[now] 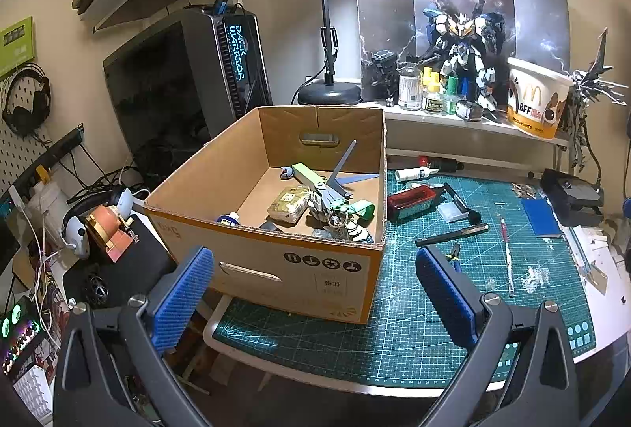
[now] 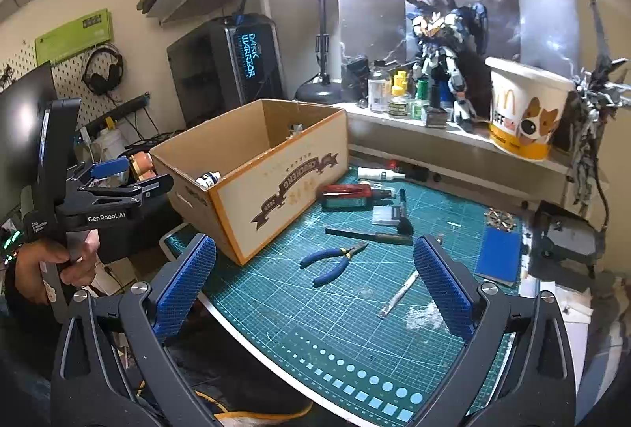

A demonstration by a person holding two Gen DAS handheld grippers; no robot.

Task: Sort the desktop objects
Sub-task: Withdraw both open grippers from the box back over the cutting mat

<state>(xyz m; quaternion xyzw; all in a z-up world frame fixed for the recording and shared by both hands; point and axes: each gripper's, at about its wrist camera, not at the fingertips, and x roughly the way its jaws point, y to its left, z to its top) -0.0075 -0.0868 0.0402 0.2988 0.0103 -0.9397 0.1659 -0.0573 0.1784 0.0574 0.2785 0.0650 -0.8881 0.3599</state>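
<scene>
- Left gripper (image 1: 315, 293): jaws wide apart, nothing between the blue pads, hovering just short of the near wall of the cardboard box (image 1: 276, 269).
- Right gripper (image 2: 315, 296): jaws likewise spread and empty, held above the green cutting mat (image 2: 355, 328); seen from here, the left gripper (image 2: 130, 176) far off to the left, gripped by a hand (image 2: 59, 265).
- Box straight ahead of the left gripper, ahead and left of the right one; open-topped, presumably as the collecting bin for the sort, already holding a jumble of small parts; count of those not certain.
- Still loose on the mat, ahead of the right gripper:
  - one pair of blue-handled pliers (image 2: 333, 261), nearest and just beyond the fingertips, probably the easiest next pick;
  - one long dark tool (image 2: 366, 235) lying flat behind the pliers;
  - one red-and-green case (image 2: 347, 196) farther back, close beside the box wall;
  - one white tube (image 2: 378, 173) at the mat's far edge;
  - one blue pad (image 2: 499, 253) ahead and right;
  - one thin pale strip (image 2: 398, 294) just inside the right finger.
- Six loose items counted, against one box; likely early to midway through the sort.
- Pliers lying flat with handles splayed: a pinch across both handles probably needed.
</scene>
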